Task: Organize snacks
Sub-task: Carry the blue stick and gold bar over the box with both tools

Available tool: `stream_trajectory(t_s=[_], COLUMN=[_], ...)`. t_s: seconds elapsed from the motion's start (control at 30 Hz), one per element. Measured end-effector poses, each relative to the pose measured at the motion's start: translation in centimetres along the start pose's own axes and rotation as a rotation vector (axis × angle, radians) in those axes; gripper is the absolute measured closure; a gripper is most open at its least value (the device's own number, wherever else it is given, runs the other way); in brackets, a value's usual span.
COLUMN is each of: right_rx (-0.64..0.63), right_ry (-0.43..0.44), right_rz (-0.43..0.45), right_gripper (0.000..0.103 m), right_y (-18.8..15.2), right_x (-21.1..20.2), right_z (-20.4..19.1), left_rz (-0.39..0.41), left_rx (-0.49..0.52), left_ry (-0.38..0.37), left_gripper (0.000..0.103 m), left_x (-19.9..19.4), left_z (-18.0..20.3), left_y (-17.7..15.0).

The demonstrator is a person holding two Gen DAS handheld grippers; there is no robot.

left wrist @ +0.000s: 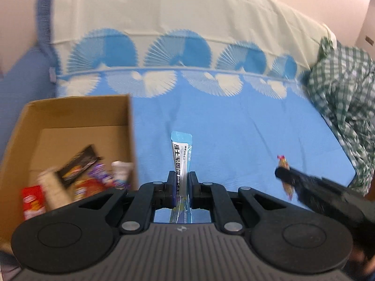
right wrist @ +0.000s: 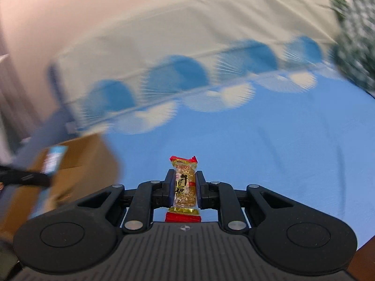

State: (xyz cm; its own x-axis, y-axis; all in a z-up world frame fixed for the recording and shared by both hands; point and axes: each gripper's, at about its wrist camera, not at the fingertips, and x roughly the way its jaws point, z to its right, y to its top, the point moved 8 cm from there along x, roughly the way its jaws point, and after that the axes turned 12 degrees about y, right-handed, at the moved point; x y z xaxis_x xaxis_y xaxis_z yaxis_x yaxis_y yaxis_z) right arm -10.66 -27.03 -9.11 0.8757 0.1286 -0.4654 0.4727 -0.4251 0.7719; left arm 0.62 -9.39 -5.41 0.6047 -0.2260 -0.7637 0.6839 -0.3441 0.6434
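- Blue-and-white stick sachet (left wrist: 181,161) with black lettering, standing on end, pinched in the left claw (left wrist: 182,188) above the blue bed sheet.
- Peanut candy (right wrist: 185,185) in a clear wrapper with red ends, upright, squeezed in the right claw (right wrist: 185,188).
- Cardboard box (left wrist: 77,112) on the bed, open-topped, with a jumble of blurry snack packets (left wrist: 79,178) inside.

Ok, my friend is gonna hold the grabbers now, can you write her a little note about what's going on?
Left gripper: jaws shut on the blue stick packet, lifted off the bed.
Right gripper: jaws shut on the peanut candy, also in the air.
Cardboard box: sits on the blue sheet to the left, with several snacks already inside.
Left to do: put both held snacks in the box. No other loose snacks show on the sheet.
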Motion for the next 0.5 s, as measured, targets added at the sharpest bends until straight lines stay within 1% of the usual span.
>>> stream_trajectory(t_s=[0.1, 0.17, 0.27, 0.37, 0.5], right_rx=[-0.026, -0.054, -0.092, -0.157, -0.24], right_ry=[0.091, 0.133, 0.183, 0.213, 0.211], right_rz=[-0.021, -0.053, -0.096, -0.125, -0.141], right_gripper=[0.085, 0.085, 0.085, 0.085, 0.085], right_y=[-1.8, -3.5, -5.3, -7.0, -8.3], right_x=[-1.8, -2.6, -3.4, -4.0, -4.8], right_z=[-6.0, -9.9, -14.3, -17.9, -21.0], left_rz=[0.027, 0.026, 0.021, 0.025, 0.031], left_rx=[-0.024, -0.046, -0.074, -0.108, -0.147], left_ry=[0.057, 0.089, 0.134, 0.164, 0.181], left_gripper=[0.093, 0.093, 0.093, 0.093, 0.093], left_x=[-3.3, -5.0, -6.9, -8.6, -10.5], left_z=[-3.4, -5.9, -9.2, -12.2, -14.7], left_y=[-2.2, -4.2, -7.0, -9.4, -12.0])
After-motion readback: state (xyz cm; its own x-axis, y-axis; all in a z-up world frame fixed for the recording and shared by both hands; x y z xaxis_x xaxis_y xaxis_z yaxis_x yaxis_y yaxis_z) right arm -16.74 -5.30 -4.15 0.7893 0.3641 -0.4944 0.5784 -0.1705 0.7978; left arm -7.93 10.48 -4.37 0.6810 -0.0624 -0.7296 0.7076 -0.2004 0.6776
